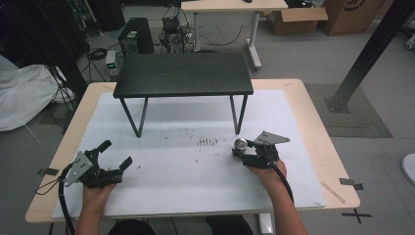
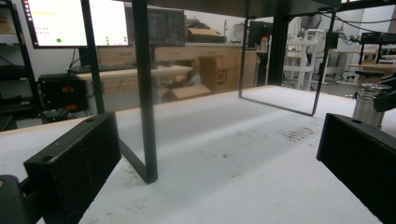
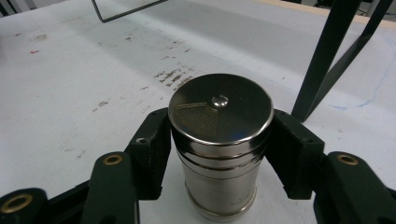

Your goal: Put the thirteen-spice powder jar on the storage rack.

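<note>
Right gripper view shows the steel canister (image 3: pixel 220 144) upright on the white surface (image 3: pixel 70 93), squeezed between the right gripper (image 3: pixel 219 149) jaws — one pad on each side. Just beyond stands a black stand (image 1: pixel 183 73) leg. Left gripper (image 1: pixel 116 155), jaws spread wide — well apart.

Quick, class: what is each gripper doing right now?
Left gripper: open, holding nothing.
Right gripper: shut on the steel canister, which stands upright on the white mat.

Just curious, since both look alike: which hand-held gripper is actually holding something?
The right hand-held gripper: its jaws are shut on the steel canister. The left hand-held gripper is open, holding nothing.
</note>
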Motion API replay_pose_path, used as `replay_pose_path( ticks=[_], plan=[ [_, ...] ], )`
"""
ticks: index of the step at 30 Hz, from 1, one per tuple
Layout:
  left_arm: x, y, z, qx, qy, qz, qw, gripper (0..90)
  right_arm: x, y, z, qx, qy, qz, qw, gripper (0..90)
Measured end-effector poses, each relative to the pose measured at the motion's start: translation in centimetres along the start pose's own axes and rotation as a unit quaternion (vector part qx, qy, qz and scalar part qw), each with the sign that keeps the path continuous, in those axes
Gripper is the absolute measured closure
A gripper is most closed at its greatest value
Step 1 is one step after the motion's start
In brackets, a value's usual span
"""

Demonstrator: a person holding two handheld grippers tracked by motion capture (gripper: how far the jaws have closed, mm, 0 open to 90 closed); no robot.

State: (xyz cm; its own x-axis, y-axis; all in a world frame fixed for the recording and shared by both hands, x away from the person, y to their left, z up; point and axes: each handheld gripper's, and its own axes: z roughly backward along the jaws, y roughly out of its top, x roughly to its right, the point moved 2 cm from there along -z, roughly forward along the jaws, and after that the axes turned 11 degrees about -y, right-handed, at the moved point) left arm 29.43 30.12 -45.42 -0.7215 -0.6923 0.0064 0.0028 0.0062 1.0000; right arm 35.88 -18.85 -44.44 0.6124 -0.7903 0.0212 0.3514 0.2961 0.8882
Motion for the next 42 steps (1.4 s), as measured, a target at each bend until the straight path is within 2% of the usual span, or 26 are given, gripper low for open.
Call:
replay_pose_path(
  ticks=[7, 15, 25, 26, 31, 32, 42],
  plan=[
    [0.0, 0.0, 0.0, 0.0, 0.0, 0.001, 1.0, 0.2, -0.1, 0.2, 0.0, 0.0, -0.008, -0.001, 1.0, 48.6],
    [0.0, 0.0, 0.0, 0.0, 0.0, 0.001, 1.0, 0.2, -0.4, 0.9, 0.3, 0.003, 0.0, 0.004, 1.0, 48.8],
    [0.0, 0.0, 0.0, -0.001, 0.0, 0.001, 1.0, 0.2, -0.6, 3.4, 1.7, 0.015, 0.019, 0.009, 0.9997, 48.8],
    [0.0, 0.0, 0.0, -0.001, 0.0, 0.0, 1.0, 0.2, -0.7, 4.1, 2.1, 0.016, 0.025, 0.01, 0.9995, 48.8],
    [0.0, 0.0, 0.0, -0.001, -0.001, 0.0, 1.0, 0.2, -1.0, 5.3, 2.6, 0.018, 0.034, 0.011, 0.9992, 48.8],
    [0.0, 0.0, 0.0, -0.001, 0.0, 0.0, 1.0, 0.3, -1.2, 6.0, 2.9, 0.019, 0.042, 0.012, 0.9989, 48.8],
    [0.0, 0.0, 0.0, -0.001, 0.0, -0.001, 1.0, 0.3, -1.7, 9.2, 3.8, 0.027, 0.069, 0.025, 0.997, 48.8]
  ],
)
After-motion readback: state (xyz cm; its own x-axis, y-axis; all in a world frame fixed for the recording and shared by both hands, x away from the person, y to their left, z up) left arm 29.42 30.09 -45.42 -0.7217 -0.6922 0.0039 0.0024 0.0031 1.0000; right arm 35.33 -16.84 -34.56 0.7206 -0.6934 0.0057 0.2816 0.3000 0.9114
